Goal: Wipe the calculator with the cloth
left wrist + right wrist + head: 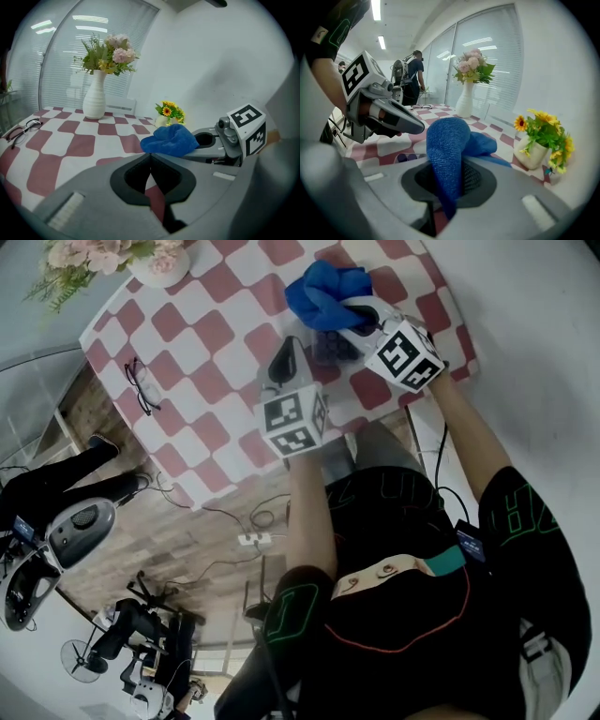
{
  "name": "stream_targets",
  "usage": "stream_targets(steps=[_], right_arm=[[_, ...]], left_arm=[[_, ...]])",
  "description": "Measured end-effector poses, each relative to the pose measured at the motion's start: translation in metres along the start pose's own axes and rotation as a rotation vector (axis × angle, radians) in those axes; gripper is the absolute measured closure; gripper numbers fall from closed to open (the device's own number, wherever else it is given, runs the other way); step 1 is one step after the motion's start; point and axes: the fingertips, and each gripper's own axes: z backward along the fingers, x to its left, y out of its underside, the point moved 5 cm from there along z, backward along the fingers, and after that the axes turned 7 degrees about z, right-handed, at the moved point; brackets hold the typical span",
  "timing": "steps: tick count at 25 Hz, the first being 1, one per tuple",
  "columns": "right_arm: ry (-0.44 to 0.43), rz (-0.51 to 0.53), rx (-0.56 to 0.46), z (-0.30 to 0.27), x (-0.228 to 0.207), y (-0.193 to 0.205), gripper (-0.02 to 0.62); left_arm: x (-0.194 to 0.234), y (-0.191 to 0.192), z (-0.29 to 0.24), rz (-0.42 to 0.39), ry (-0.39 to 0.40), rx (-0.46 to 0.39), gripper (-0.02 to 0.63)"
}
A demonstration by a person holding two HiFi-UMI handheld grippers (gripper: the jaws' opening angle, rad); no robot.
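Note:
My right gripper (339, 311) is shut on a blue cloth (322, 289), which bunches up above the red-and-white checked table (202, 343). In the right gripper view the cloth (446, 140) rises in a fold from between the jaws. The dark calculator (333, 345) lies on the table just below the cloth, and only a strip of its keys (405, 158) shows past the gripper body. My left gripper (284, 351) is shut with nothing in it, hovering just left of the calculator. The left gripper view shows its jaws meeting, with the cloth (171, 139) ahead to the right.
A white vase of pink flowers (159, 263) stands at the table's far left corner. Spectacles (141, 385) lie near the left edge. A small pot of yellow flowers (536, 145) sits by the wall. A person (412, 77) stands far behind. The table's near edge is close to my body.

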Motion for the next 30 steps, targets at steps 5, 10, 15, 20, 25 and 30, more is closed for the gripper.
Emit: stream_targets(steps=[5,10,15,20,25,30], right_arm=[[-0.013,0.026,-0.014,0.005,0.01,-0.001,0.52],[-0.011,0.075,-0.033,0.009,0.018,-0.004,0.52],[-0.034,0.115,-0.032,0.013,0.032,-0.004,0.52],[-0.06,0.104,-0.062,0.018,0.051,-0.007,0.52],[-0.082,0.086,-0.072,0.026,0.065,-0.006,0.52],[-0.099,0.057,-0.079,0.035,0.077,-0.003,0.52]], left_arm=[[0.005,0.007,0.01,0.011,-0.037,0.003,0.595],[0.008,0.011,0.017,0.018,-0.067,0.003,0.595],[0.006,0.015,0.02,0.023,-0.08,-0.005,0.595],[0.004,0.018,0.026,0.029,-0.092,-0.008,0.595],[-0.002,0.02,0.032,0.031,-0.102,-0.019,0.595],[-0.007,0.024,0.04,0.037,-0.116,-0.034,0.595]])
